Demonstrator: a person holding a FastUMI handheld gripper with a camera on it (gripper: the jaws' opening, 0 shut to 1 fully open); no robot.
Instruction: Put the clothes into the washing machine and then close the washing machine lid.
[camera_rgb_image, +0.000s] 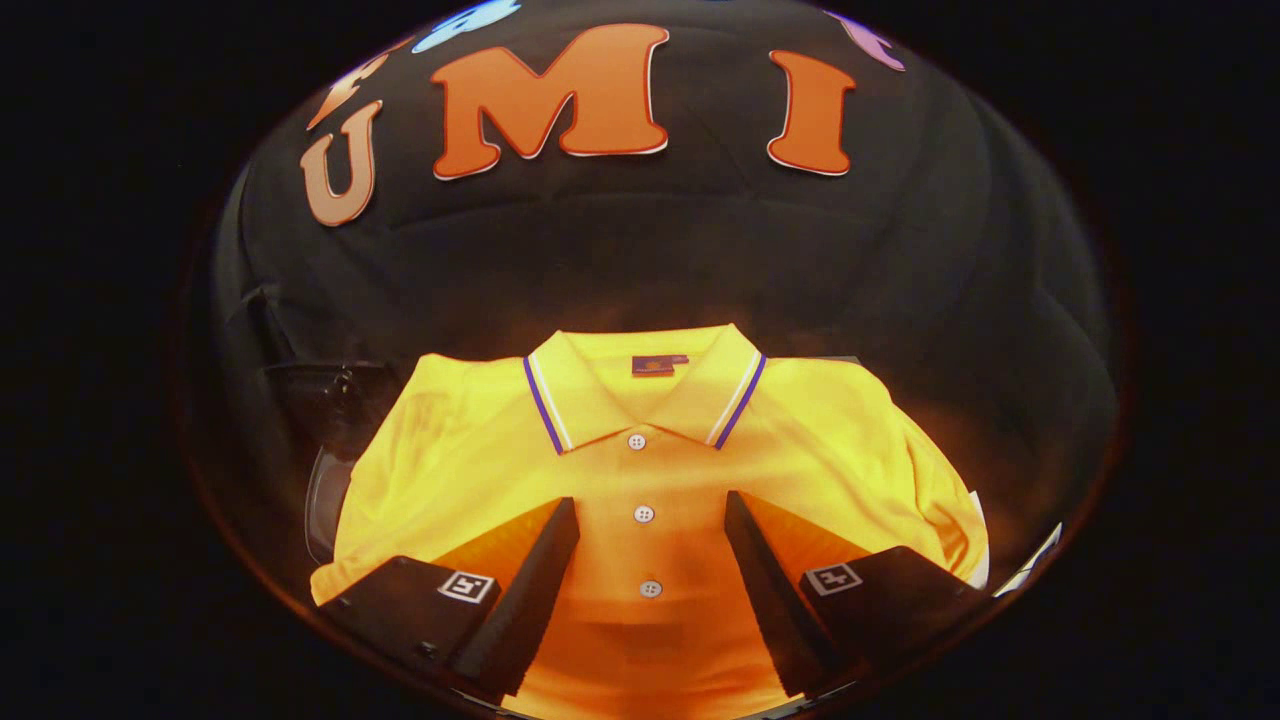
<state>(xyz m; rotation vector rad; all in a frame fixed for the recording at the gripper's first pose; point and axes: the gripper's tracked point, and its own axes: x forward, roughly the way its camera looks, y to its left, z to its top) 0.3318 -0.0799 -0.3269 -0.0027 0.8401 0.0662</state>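
Nearest to us, the gripper (650, 520) holds its two black fingers (530, 585) spread wide, each carrying a small square marker on its upper block. Nothing is pinched between them; we see only open space above cloth. We cannot tell whether the fingertips touch the fabric or sit just over it.

Under and between the fingers lies the yellow polo shirt (640, 470), spread flat with its front up. Its button placket (644, 514) runs straight up the gap between the fingers, the lowest button deep between them, the middle one near the tips, the top one just ahead of them. Beyond the tips sits the folded collar (645, 385), trimmed in white and purple stripes, with a small dark label inside the neck. The shirt's shoulders and sleeves spread outward past both fingers.

We can make out little of the surface beneath, since the shirt covers it; what shows at its borders is dark. To the left of the shirt, a dark object with a curved transparent edge (320, 480) lies just beside the sleeve; we cannot tell what it is. Farthest off, the booth's black cloth wall (640, 250) closes the scene behind the collar.
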